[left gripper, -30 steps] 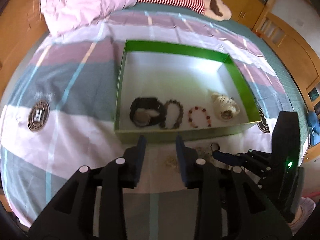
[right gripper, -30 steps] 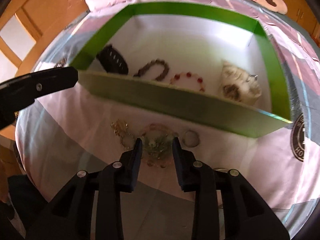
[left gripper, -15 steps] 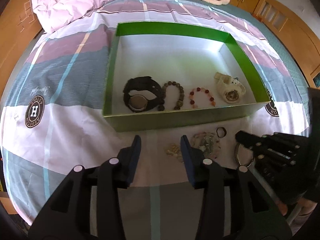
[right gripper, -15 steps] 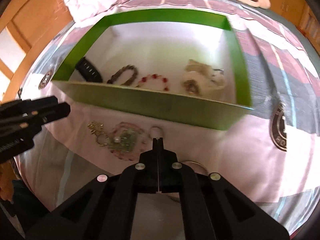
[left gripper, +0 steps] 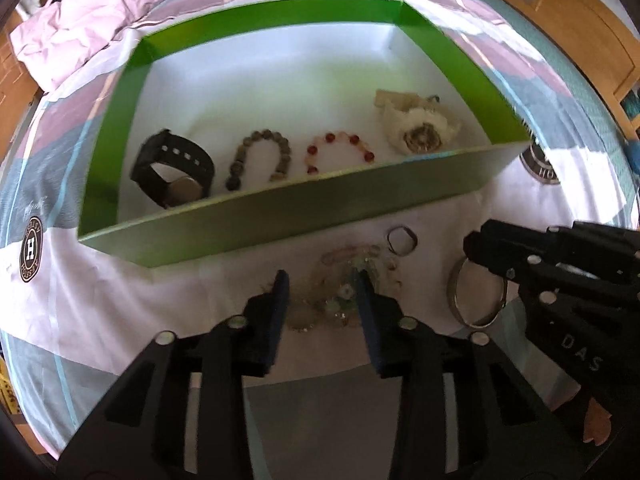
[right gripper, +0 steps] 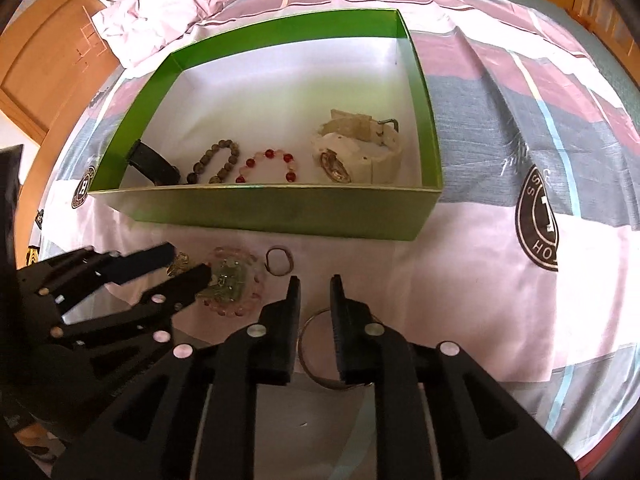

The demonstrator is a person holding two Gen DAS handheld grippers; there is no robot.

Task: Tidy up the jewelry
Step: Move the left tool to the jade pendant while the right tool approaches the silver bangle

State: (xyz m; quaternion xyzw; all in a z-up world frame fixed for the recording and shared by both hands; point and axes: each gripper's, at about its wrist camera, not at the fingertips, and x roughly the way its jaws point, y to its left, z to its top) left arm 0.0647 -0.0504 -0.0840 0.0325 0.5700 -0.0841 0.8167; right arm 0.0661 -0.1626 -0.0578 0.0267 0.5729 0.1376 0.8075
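Note:
On the bedsheet in front of the green box (left gripper: 280, 216) lies a heap of jewelry (left gripper: 340, 284): a pink bead bracelet (right gripper: 236, 280) with green pieces and a gold chain (right gripper: 178, 264). My left gripper (left gripper: 320, 284) straddles the heap; its jaws are closing and the pads are clear of it. A small ring (right gripper: 280, 262) lies just right of the heap. A silver bangle (right gripper: 316, 360) lies further right. My right gripper (right gripper: 316, 286) hovers over the bangle's rim with its jaws narrowly apart and opening, gripping nothing.
The box (right gripper: 280, 208) holds a black watch (left gripper: 176, 172), a brown bead bracelet (left gripper: 260, 160), a red-and-pink bead bracelet (left gripper: 340, 152) and a cream watch (left gripper: 416, 128). A pink quilt (right gripper: 180, 0) is bunched at the bed's far left. Wooden furniture surrounds the bed.
My left gripper came down and in over the jewelry heap. My right gripper shifted right from the heap to the bangle, shut fully, then parted slightly.

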